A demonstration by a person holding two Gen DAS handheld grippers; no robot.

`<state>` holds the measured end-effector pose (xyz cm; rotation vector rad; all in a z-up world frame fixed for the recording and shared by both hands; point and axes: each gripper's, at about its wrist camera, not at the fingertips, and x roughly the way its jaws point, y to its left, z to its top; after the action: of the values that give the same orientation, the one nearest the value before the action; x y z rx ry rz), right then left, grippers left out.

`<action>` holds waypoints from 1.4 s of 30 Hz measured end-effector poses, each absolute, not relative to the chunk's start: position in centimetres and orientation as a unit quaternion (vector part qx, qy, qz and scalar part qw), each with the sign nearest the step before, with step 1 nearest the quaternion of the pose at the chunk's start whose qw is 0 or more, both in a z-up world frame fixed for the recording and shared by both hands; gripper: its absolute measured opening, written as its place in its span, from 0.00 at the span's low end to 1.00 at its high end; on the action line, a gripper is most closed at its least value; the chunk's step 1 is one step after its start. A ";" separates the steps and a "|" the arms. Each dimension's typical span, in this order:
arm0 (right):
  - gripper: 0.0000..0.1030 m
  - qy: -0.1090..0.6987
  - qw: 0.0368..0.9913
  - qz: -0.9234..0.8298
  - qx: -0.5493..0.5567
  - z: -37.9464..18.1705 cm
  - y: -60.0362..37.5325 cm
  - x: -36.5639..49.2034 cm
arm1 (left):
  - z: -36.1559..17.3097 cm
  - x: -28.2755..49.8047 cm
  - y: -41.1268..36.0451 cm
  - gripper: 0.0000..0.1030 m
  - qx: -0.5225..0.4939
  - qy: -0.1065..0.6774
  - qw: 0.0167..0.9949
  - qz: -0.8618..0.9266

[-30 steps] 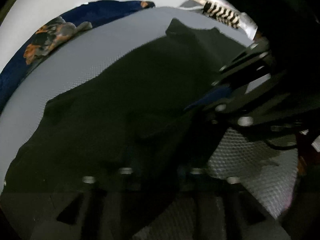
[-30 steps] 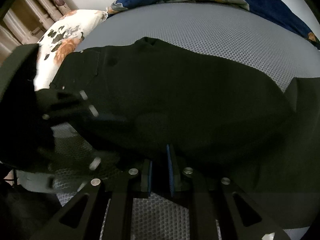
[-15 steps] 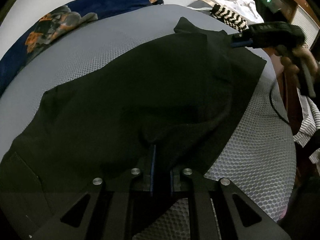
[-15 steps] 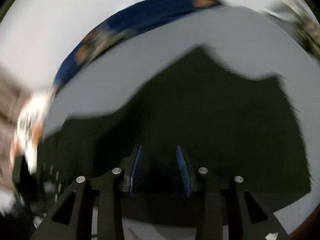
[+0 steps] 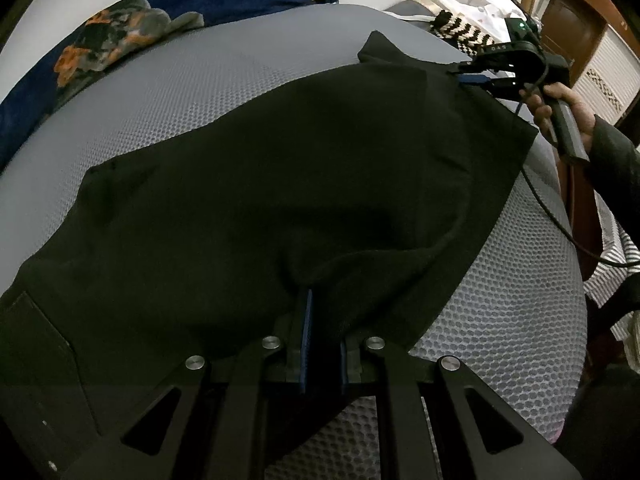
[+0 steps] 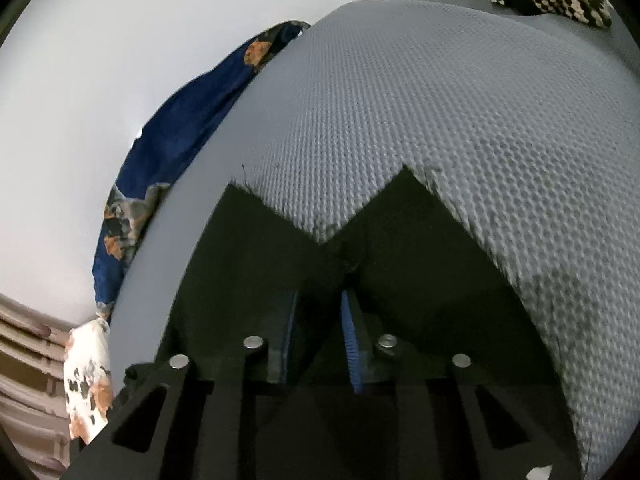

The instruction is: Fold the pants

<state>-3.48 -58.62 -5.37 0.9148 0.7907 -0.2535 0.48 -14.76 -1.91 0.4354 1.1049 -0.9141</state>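
Observation:
Black pants (image 5: pixel 280 184) lie spread over a grey mesh mattress (image 5: pixel 200 92). My left gripper (image 5: pixel 322 312) is shut on a raised fold of the pants at their near edge. My right gripper (image 6: pixel 318 304) sits low over the pant-leg ends (image 6: pixel 400 248), which form two dark points on the mattress (image 6: pixel 440 100). Its blue pads (image 6: pixel 349 320) stand apart with cloth beneath and between them. In the left wrist view the right gripper (image 5: pixel 476 74) is at the far right corner of the pants, held by a hand (image 5: pixel 560 100).
A dark blue floral blanket (image 5: pixel 120 36) lies along the mattress's far edge by a white wall. A black-and-white knit item (image 5: pixel 460 28) and white cloth sit at the far right. A floral pillow (image 6: pixel 86 376) lies at the left. A cable (image 5: pixel 560 220) trails from the right gripper.
My right gripper let go of the pants' near edge, opened, and swung across to the leg ends at the far corner. My left gripper kept its hold on the fold.

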 end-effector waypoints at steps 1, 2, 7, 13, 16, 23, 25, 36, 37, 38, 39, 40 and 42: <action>0.16 0.371 0.815 -0.118 0.429 -5.5 -58.8 -3.3 | -1.9 0.5 -14.7 0.11 0.195 0.504 0.732 -0.415; 0.14 0.370 0.815 -0.120 0.429 -5.6 -58.8 -3.0 | -2.0 0.5 -14.6 0.11 0.193 0.505 0.732 -0.414; 0.05 0.371 0.813 -0.126 0.431 -5.9 -59.3 -2.2 | -2.0 0.6 -14.6 0.11 0.194 0.506 0.732 -0.413; 0.03 0.343 0.856 -0.147 0.357 -0.2 -57.4 -4.7 | -1.9 0.6 -14.4 0.11 0.192 0.504 0.734 -0.413; 0.03 0.343 0.867 -0.183 0.313 2.2 -56.5 -7.8 | -2.0 0.7 -14.4 0.11 0.192 0.506 0.731 -0.415; 0.03 0.415 0.824 -0.273 0.272 -1.2 -55.1 -13.7 | -2.1 0.6 -14.5 0.11 0.203 0.500 0.725 -0.428; 0.02 0.431 0.809 -0.286 0.279 -2.8 -54.9 -14.7 | -2.1 0.5 -14.6 0.11 0.210 0.497 0.724 -0.430; 0.02 0.426 0.805 -0.308 0.275 -3.1 -54.7 -16.1 | -2.0 -0.4 -14.8 0.12 0.230 0.486 0.715 -0.447; 0.02 0.424 0.805 -0.311 0.275 -3.0 -54.8 -16.0 | -2.0 -0.6 -14.9 0.12 0.230 0.485 0.712 -0.453; 0.02 0.424 0.804 -0.315 0.274 -2.9 -54.9 -16.0 | -2.0 -0.7 -14.9 0.12 0.229 0.485 0.710 -0.457; 0.02 0.425 0.802 -0.318 0.273 -3.1 -55.0 -16.1 | -1.9 -0.8 -15.0 0.11 0.227 0.486 0.709 -0.458; 0.02 0.427 0.801 -0.320 0.272 -3.4 -55.1 -16.1 | -2.0 -0.8 -15.2 0.12 0.229 0.487 0.707 -0.459; 0.02 0.430 0.795 -0.324 0.280 -4.0 -55.3 -16.1 | -2.2 -1.0 -15.5 0.11 0.234 0.484 0.706 -0.461</action>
<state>-16.11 -55.26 -4.00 0.6011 0.9247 -0.6966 -0.97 -15.46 -2.18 0.5202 1.0760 -1.0255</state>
